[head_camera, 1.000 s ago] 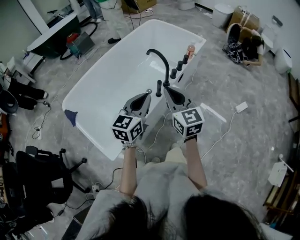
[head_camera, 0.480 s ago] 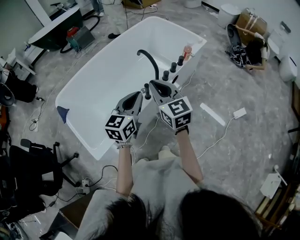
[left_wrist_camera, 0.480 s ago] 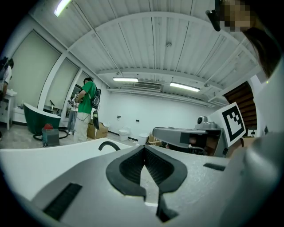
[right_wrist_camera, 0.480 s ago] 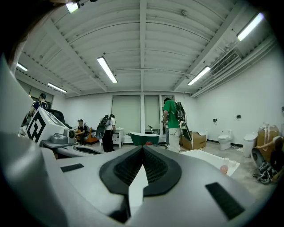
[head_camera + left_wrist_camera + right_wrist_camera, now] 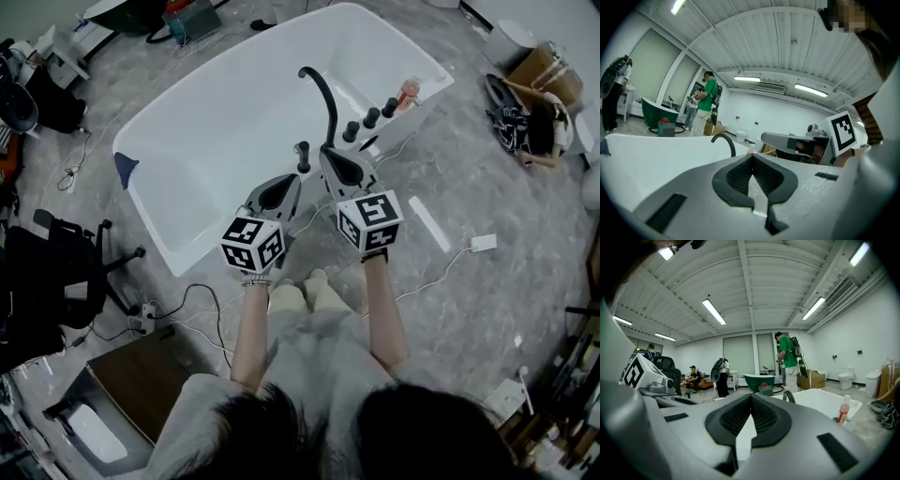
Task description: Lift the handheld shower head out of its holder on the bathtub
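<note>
Both grippers have sunk toward the bathtub rim, and the left gripper and right gripper keep their fingers pressed together, empty. The handheld shower head still stands in its holder at 12 o'clock from the left gripper, so lifting likely needs 1 gripper opened first.

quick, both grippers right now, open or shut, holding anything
Left gripper: shut, holding nothing.
Right gripper: shut, holding nothing.
</note>
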A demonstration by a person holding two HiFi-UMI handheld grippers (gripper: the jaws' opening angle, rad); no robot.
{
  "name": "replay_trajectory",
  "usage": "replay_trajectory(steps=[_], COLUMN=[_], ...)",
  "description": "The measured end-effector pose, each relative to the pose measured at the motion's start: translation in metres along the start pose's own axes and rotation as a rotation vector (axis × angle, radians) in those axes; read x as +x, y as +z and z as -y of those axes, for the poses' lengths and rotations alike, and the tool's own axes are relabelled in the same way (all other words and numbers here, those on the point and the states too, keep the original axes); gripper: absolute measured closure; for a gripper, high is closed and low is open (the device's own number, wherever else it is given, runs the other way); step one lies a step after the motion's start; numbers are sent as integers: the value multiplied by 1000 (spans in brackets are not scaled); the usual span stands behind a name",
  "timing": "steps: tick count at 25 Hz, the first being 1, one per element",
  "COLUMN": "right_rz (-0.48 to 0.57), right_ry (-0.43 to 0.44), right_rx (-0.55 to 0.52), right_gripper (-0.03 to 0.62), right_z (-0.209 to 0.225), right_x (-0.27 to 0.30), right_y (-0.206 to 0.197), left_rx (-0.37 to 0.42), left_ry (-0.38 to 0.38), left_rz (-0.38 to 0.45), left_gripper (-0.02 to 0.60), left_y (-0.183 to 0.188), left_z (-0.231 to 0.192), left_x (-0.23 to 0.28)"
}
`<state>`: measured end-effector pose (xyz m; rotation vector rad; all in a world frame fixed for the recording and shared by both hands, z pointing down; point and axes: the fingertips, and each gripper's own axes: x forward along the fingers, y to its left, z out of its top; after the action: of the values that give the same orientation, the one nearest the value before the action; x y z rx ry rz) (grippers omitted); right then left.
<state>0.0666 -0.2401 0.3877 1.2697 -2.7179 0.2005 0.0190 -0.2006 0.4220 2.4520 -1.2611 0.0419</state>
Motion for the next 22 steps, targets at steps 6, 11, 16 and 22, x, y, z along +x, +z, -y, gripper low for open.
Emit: replay_trajectory(steps=[6,11,16,22], right_rz=[-23,-69,-109,-159], right_ry=[51,82,94,79], right_rx=[6,4,16,41], right_gripper=[594,592,592,525], right_z=[-2,4,2,19], right_x=[26,51,66,81], right_y=[-26,-51,-87,-131], left_rx=[-32,-53,-86,-116], left_ry=[44,62,82,84], left_rz=[-40,-49,-60,-92], left_gripper=[577,577,577,577], left_y=[-20,-28,-52,-82], left_z=[-33,-52,-69,-84], left_x=[5,18,25,43])
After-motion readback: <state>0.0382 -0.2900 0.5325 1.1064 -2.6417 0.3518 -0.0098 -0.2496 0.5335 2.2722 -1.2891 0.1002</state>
